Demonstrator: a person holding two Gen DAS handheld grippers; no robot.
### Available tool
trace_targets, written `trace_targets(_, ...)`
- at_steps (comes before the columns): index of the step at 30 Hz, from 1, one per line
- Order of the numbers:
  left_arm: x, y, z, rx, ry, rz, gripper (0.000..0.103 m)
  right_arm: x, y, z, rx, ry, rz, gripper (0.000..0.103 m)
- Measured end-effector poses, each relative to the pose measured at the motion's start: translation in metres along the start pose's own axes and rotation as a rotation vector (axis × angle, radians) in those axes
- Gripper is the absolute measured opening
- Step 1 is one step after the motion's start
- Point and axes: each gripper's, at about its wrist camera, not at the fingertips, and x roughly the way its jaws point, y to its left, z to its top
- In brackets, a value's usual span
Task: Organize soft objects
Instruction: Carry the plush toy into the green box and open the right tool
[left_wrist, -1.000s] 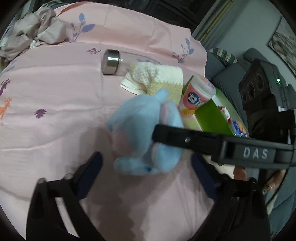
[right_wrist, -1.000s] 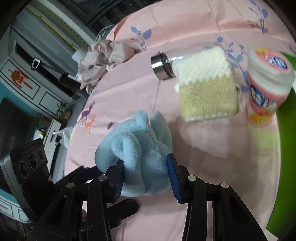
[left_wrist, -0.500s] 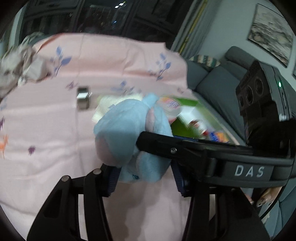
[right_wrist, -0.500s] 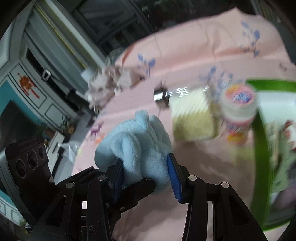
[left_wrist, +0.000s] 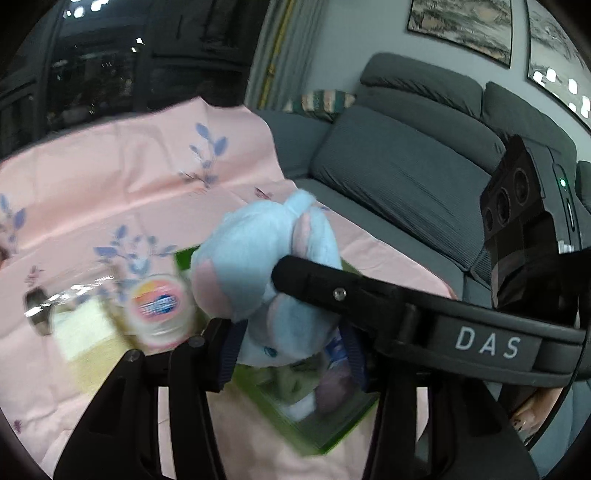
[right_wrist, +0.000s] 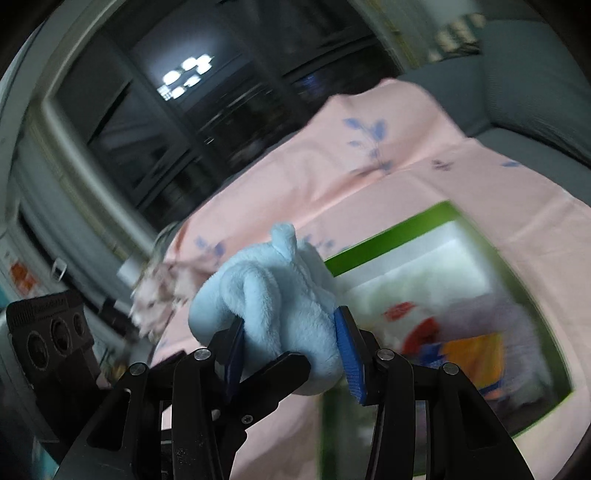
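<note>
I have the blue plush toy (right_wrist: 273, 295) pinched from two sides and carried in the air. Nearest to me, the right gripper (right_wrist: 291, 354) is clenched on its lower body, blue pads sunk into the fur. The left gripper (left_wrist: 291, 350) has the same toy between its pads and its jaws are closing on it; in the left wrist view the right gripper's finger crosses in front, pressed against the plush.

Just beyond and below the toy lies the green box (right_wrist: 388, 236), open-topped, with soft-looking items already inside, though blur hides what they are. To the left of the box, in the left wrist view, a pink-lidded tub (left_wrist: 160, 306), a folded knit cloth (left_wrist: 81, 332) and a metal-capped bottle (left_wrist: 37, 310) rest on the pink sheet (left_wrist: 110, 177). A grey sofa (left_wrist: 406, 158) sits farthest back.

I judge this as the carry step, toy nearly over the box. Next I need to centre it above the opening, lower it, and let both grippers go together so it doesn't snag.
</note>
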Motion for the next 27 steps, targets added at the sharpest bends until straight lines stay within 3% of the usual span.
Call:
trace_targets(9,0.057,-0.022,0.004,0.005,0.092,-0.044,0.045,0.007,-0.057,0.008,0.171,0.002,-0.082,0.047)
trace_targets(15,0.07,-0.027,-0.001,-0.007,0.114,-0.037,0.048,0.009,-0.066,0.005,0.177,0.009,-0.145,0.047)
trace_targets(20,0.055,-0.025,0.0,-0.037,0.11,-0.048,0.06,0.008,-0.068,0.006,0.188,-0.004,-0.177,0.047)
trace_targets(21,0.051,-0.025,0.0,-0.034,0.104,-0.041,0.067,0.007,-0.067,0.006,0.186,-0.007,-0.184,0.048)
trace_targets(27,0.013,-0.015,0.001,-0.047,0.071,-0.051,0.084,-0.001,-0.062,0.004,0.175,-0.033,-0.179,0.068)
